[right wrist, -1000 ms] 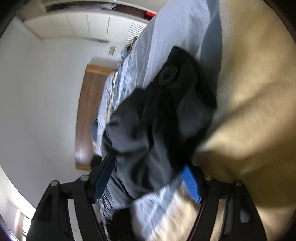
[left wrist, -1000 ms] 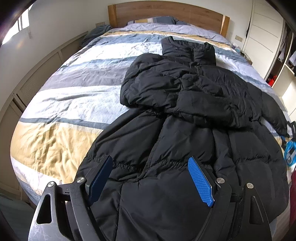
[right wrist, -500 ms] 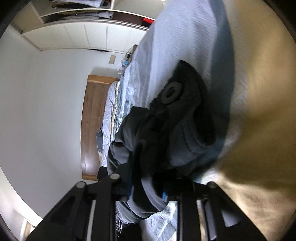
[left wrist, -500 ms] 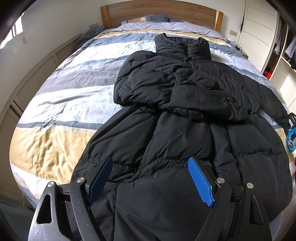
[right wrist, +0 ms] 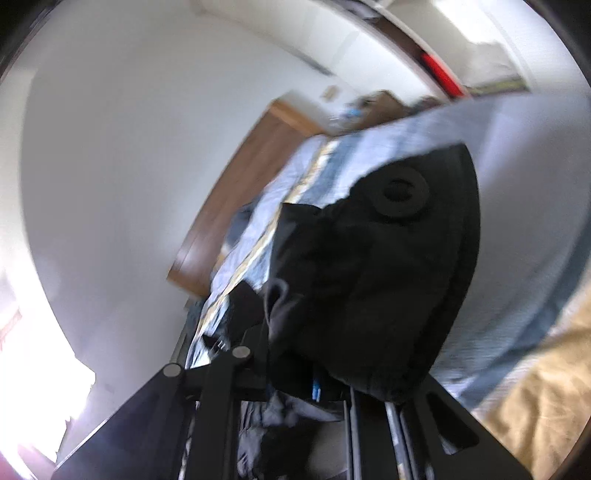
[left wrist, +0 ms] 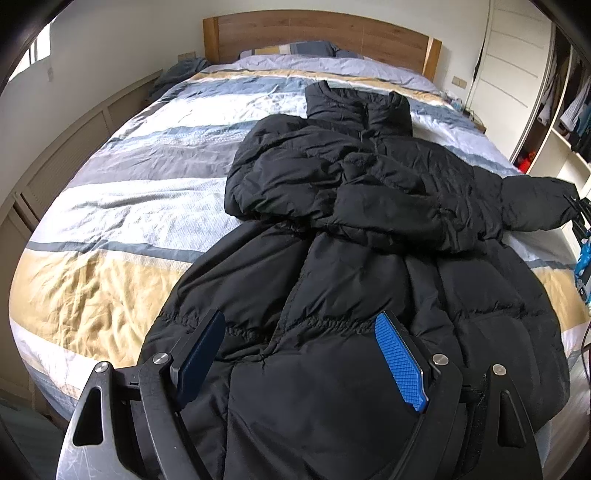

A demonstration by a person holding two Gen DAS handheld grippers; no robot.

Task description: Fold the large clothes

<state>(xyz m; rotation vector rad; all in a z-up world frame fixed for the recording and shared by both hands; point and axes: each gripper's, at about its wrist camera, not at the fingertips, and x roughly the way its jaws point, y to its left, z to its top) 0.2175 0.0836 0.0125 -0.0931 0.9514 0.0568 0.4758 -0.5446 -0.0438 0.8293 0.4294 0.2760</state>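
A large black puffer jacket (left wrist: 351, 229) lies front up on the striped bed (left wrist: 122, 206), collar toward the headboard, one sleeve folded across its chest. My left gripper (left wrist: 299, 354) hovers open over the jacket's hem, blue pads wide apart. My right gripper (left wrist: 578, 212) shows at the right edge of the left wrist view, shut on the cuff of the right sleeve (left wrist: 535, 203), which is lifted off the bed. In the right wrist view the cuff (right wrist: 369, 280) fills the space between the closed fingers, with a round snap on it.
A wooden headboard (left wrist: 317, 29) and pillows stand at the far end. A low wall panel (left wrist: 74, 147) runs along the left of the bed. White wardrobe doors and open shelves (left wrist: 554, 110) stand at the right. The bed's near left part shows bare duvet.
My right gripper closed on the sleeve cuff and lifted it, so the right sleeve now stretches out to the side. The left gripper stayed open over the hem, shifting slightly.
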